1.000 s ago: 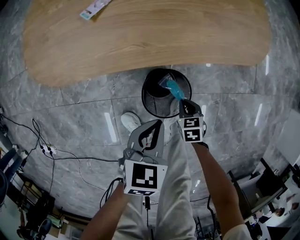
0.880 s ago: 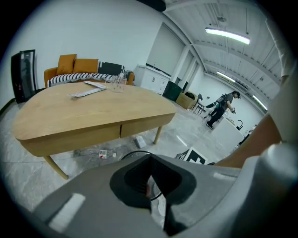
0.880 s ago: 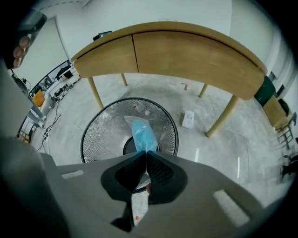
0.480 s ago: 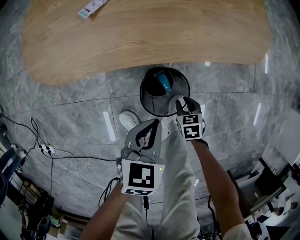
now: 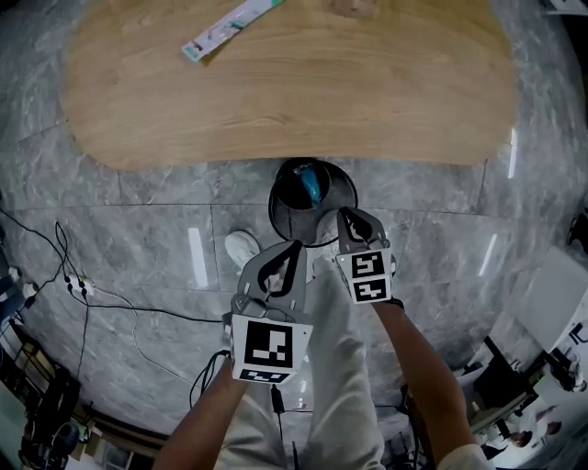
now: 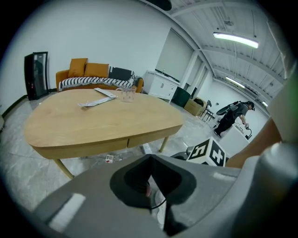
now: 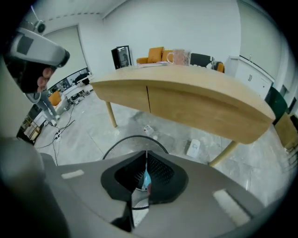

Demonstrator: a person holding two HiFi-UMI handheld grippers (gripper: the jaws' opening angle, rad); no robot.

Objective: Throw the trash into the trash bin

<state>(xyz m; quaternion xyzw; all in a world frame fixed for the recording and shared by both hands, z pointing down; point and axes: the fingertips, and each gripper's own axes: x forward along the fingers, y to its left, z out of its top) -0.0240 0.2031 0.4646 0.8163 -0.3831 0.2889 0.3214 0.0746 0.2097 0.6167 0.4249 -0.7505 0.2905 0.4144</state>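
A black mesh trash bin (image 5: 277,204) stands on the floor just below the edge of the wooden table (image 5: 276,92). A blue piece of trash (image 5: 310,184) lies inside it. My right gripper (image 5: 348,217) hovers at the bin's near right rim, jaws together, with nothing in them. In the right gripper view its jaws (image 7: 146,155) meet above the bin's rim (image 7: 122,141), and the blue trash (image 7: 146,178) shows through the hollow behind the tips. My left gripper (image 5: 287,250) is shut and empty, nearer me, over the floor. A long wrapper (image 5: 230,27) lies on the table.
The person's white shoe (image 5: 243,248) and trousers (image 5: 331,367) are beside the bin. Cables and a power strip (image 5: 73,286) run over the marble floor at the left. The left gripper view has the table (image 6: 93,121), a cup (image 6: 127,94) and a sofa (image 6: 93,74) behind.
The blue trash has left my right gripper and now lies in the bin. Both grippers have drawn slightly back from the bin, and more of the table shows.
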